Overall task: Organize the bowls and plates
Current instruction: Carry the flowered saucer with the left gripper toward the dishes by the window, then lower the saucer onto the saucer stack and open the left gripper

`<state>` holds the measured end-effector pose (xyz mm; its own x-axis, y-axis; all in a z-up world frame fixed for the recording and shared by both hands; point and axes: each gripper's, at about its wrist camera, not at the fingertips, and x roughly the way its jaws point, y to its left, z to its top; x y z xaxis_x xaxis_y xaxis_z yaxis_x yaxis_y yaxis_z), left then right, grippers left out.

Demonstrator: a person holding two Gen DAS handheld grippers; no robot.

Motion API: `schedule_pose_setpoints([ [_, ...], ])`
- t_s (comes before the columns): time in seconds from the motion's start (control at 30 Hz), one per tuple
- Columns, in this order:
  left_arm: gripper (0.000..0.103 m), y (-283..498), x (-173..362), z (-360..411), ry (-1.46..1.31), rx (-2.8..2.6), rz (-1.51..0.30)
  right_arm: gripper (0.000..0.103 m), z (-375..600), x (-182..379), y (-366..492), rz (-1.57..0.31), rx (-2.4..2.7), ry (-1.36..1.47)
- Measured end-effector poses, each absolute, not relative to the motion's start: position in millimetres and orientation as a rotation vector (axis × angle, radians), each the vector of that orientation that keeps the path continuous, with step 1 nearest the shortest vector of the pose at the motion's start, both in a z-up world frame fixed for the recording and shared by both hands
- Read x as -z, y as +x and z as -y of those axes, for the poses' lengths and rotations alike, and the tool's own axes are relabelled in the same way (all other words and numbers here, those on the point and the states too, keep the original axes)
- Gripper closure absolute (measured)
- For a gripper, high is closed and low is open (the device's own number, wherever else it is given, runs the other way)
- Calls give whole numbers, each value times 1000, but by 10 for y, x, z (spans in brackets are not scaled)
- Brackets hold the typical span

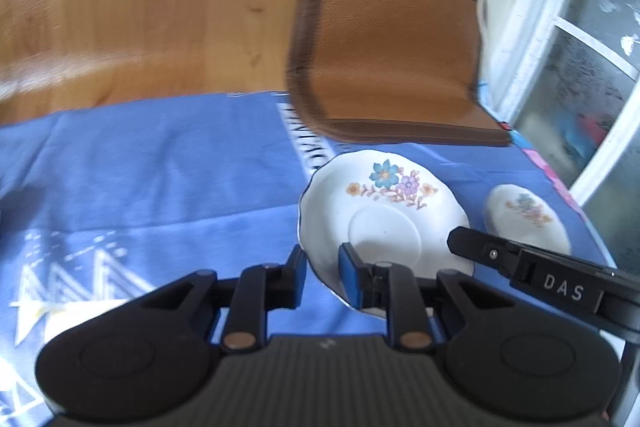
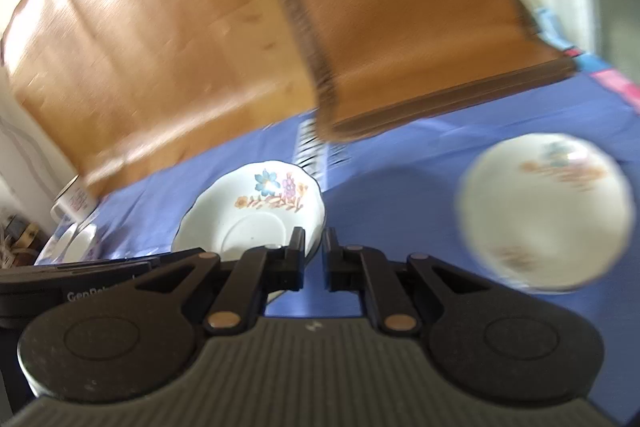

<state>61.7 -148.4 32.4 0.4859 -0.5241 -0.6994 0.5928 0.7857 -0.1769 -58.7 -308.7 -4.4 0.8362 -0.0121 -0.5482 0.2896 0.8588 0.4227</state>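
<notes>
Here, the left gripper pinches the near rim of a floral saucer, one finger outside the edge and the blue pad inside; the saucer looks tilted, its far side over the blue cloth. The right gripper hovers just beside the same saucer with its jaws narrowly apart and nothing between them. A second floral dish, blurred, lies well apart to the right on the cloth; whether it is a bowl or a plate cannot be told. A brown chair stands beyond. To stack well, carry the saucer level, lower it centred over the dish, and let go only once it rests.
</notes>
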Motion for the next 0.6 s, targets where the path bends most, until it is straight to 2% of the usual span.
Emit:
schedule_pose_setpoints([
  [0.33,84,290,-408,2383,159,837,-802,92,3682,-16,-1137,-482,352,523],
  [0.6,84,197,-280,2865,201,884,-835,92,4010,102,-1321,-480,432,561],
])
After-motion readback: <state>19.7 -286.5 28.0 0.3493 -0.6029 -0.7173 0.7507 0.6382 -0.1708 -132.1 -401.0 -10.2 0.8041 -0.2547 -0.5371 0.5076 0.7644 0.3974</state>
